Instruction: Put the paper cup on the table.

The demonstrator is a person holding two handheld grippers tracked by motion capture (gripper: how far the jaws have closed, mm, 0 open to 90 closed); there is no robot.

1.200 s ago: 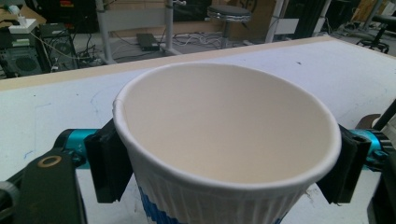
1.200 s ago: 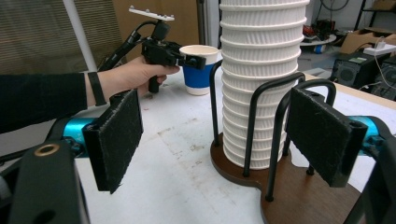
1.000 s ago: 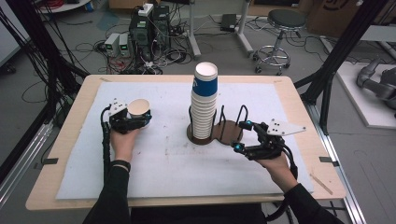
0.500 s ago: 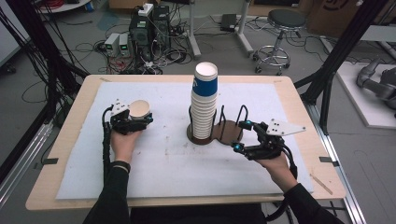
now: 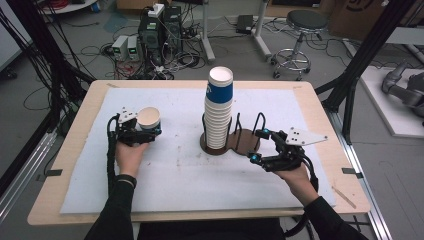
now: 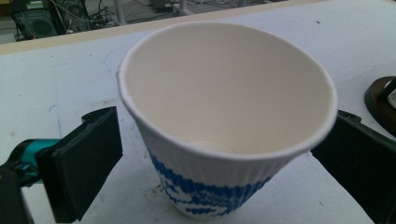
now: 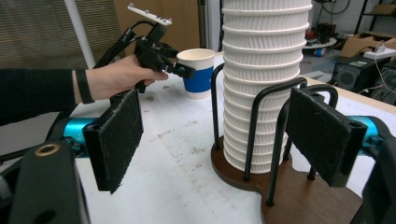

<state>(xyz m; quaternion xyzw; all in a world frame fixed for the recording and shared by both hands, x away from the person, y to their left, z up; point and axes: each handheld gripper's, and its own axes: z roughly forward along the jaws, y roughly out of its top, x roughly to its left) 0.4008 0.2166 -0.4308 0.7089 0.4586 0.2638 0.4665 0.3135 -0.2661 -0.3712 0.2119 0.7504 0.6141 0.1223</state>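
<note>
A white paper cup with a blue band [image 5: 148,118] [image 6: 224,126] [image 7: 198,70] stands upright on the white mat at the left. My left gripper [image 5: 143,131] [image 6: 224,156] has just been opening. Its jaws stand open on either side of the cup, and the left pad [image 6: 88,158] is clear of the cup wall. A tall stack of the same cups [image 5: 219,110] [image 7: 261,84] sits in a black wire holder on a dark wooden base [image 5: 245,145] [image 7: 299,200]. My right gripper [image 5: 258,145] [image 7: 219,135] is open just right of the holder, facing it, with nothing held.
The white mat [image 5: 180,175] covers most of the wooden table [image 5: 345,190]. A black frame post [image 5: 350,100] rises at the table's right. On the floor beyond the far edge are a stool [image 5: 300,30], computer boxes [image 5: 155,30] and cables.
The left gripper's jaws have spread apart from the cup, which stays standing in the same place. The right hand and gripper have not moved.
</note>
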